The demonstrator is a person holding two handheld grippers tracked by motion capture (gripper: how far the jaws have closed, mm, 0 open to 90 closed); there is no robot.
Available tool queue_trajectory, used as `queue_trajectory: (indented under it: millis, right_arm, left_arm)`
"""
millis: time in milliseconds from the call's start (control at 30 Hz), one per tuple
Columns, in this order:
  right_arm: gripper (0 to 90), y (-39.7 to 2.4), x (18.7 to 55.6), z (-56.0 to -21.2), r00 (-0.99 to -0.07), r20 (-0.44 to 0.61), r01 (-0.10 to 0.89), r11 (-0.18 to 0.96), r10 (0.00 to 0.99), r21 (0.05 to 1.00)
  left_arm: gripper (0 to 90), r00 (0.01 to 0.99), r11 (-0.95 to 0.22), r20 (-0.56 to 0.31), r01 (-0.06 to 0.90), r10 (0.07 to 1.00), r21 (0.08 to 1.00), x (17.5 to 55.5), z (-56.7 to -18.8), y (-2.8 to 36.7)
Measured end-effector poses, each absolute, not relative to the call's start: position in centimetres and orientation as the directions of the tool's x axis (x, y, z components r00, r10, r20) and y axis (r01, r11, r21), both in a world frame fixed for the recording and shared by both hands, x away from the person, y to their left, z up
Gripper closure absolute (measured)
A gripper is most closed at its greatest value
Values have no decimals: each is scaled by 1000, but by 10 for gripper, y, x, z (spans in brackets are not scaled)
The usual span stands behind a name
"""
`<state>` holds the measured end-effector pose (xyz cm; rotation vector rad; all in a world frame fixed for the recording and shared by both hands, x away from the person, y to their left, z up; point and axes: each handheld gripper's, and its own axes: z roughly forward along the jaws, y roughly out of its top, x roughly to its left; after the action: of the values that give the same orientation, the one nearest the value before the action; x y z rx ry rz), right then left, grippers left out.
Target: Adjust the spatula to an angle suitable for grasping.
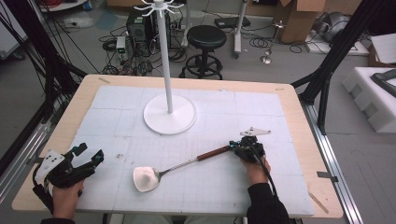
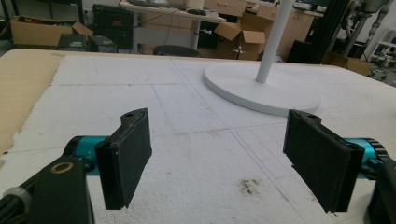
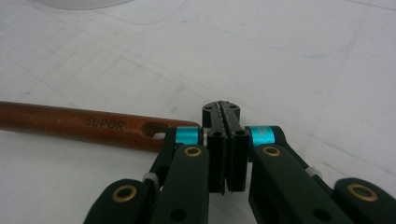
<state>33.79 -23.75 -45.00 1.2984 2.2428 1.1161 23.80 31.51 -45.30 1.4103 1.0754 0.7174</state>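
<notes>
A metal spatula (image 1: pixel 145 178) with a brown wooden handle (image 1: pixel 214 152) lies on the white foam mat, its head toward the near edge. My right gripper (image 1: pixel 239 148) rests low at the handle's end. In the right gripper view that gripper (image 3: pixel 225 114) is shut, pads pressed flat together with nothing between them, and the handle (image 3: pixel 70 122) lies just to their left. At the mat's near left, my left gripper (image 1: pixel 91 156) is held in a hand. It stands open (image 2: pixel 218 126) over bare foam, with nothing between its pads.
A white stand with a round base (image 1: pixel 169 114) and a tall pole (image 1: pixel 164 56) occupies the middle back of the table (image 1: pixel 299 116). A black stool (image 1: pixel 205 39), cables and cardboard boxes are on the floor beyond.
</notes>
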Motion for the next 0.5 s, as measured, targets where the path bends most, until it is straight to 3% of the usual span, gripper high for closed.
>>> queue_trajectory:
  millis: [100, 233, 500]
  right_arm:
    - [894, -225, 337, -449, -564, 94, 575, 309, 820, 757]
    - [881, -229, 332, -443, -555, 136, 559, 248, 820, 791]
    - [455, -267, 278, -426, -522, 82, 385, 149, 849, 911]
  left_arm:
    - [236, 392, 87, -162, 200, 906, 976, 238, -453, 315]
    - [236, 394, 86, -160, 199, 905, 976, 238, -453, 315]
    - [235, 401, 71, -142, 186, 905, 980, 236, -453, 314]
